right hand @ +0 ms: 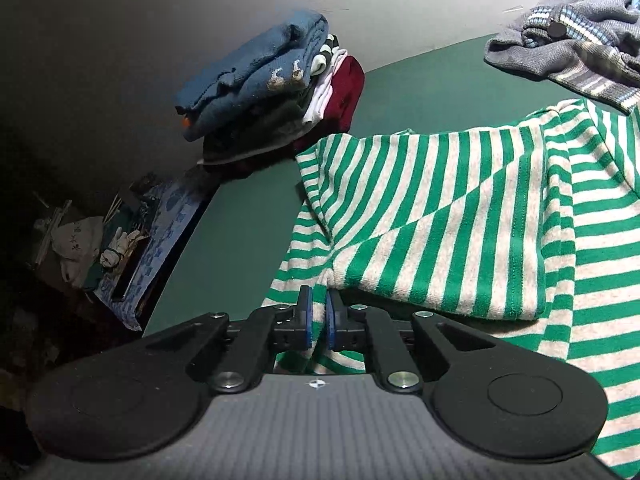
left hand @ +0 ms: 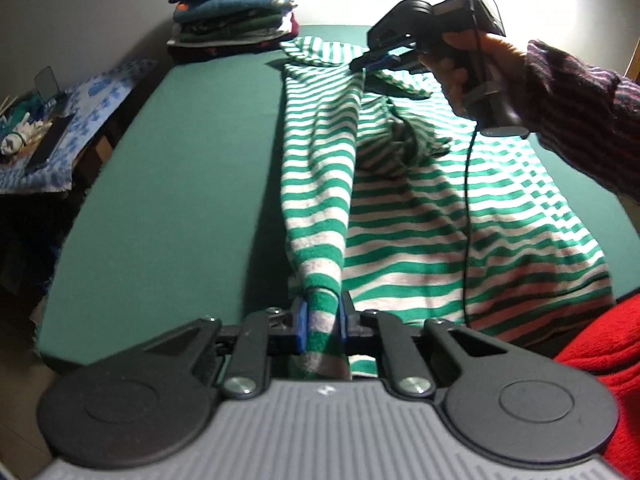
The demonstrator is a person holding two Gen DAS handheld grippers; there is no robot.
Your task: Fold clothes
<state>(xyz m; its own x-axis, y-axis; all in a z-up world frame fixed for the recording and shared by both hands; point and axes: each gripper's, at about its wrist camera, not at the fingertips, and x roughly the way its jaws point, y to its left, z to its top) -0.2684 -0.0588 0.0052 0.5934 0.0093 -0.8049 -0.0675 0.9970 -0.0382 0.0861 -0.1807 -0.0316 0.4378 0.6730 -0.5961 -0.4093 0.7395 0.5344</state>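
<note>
A green-and-white striped shirt (left hand: 420, 208) lies spread on the green table (left hand: 180, 184). My left gripper (left hand: 323, 322) is shut on the shirt's near hem edge, with a lifted fold of fabric running from its blue pads (left hand: 301, 326) up the shirt's left side. In the left wrist view my right gripper (left hand: 362, 63), held in a hand, pinches the shirt's far edge near the shoulder. The right wrist view shows that gripper (right hand: 319, 318) shut on striped shirt (right hand: 440, 208) fabric beside a folded-over sleeve.
A stack of folded clothes (left hand: 236, 12) (right hand: 272, 96) stands at the far left corner of the table (right hand: 240, 220). A crumpled grey garment (right hand: 572, 40) lies beyond the shirt. A red garment (left hand: 604, 360) sits at the near right. A cluttered side table (left hand: 52, 128) stands left.
</note>
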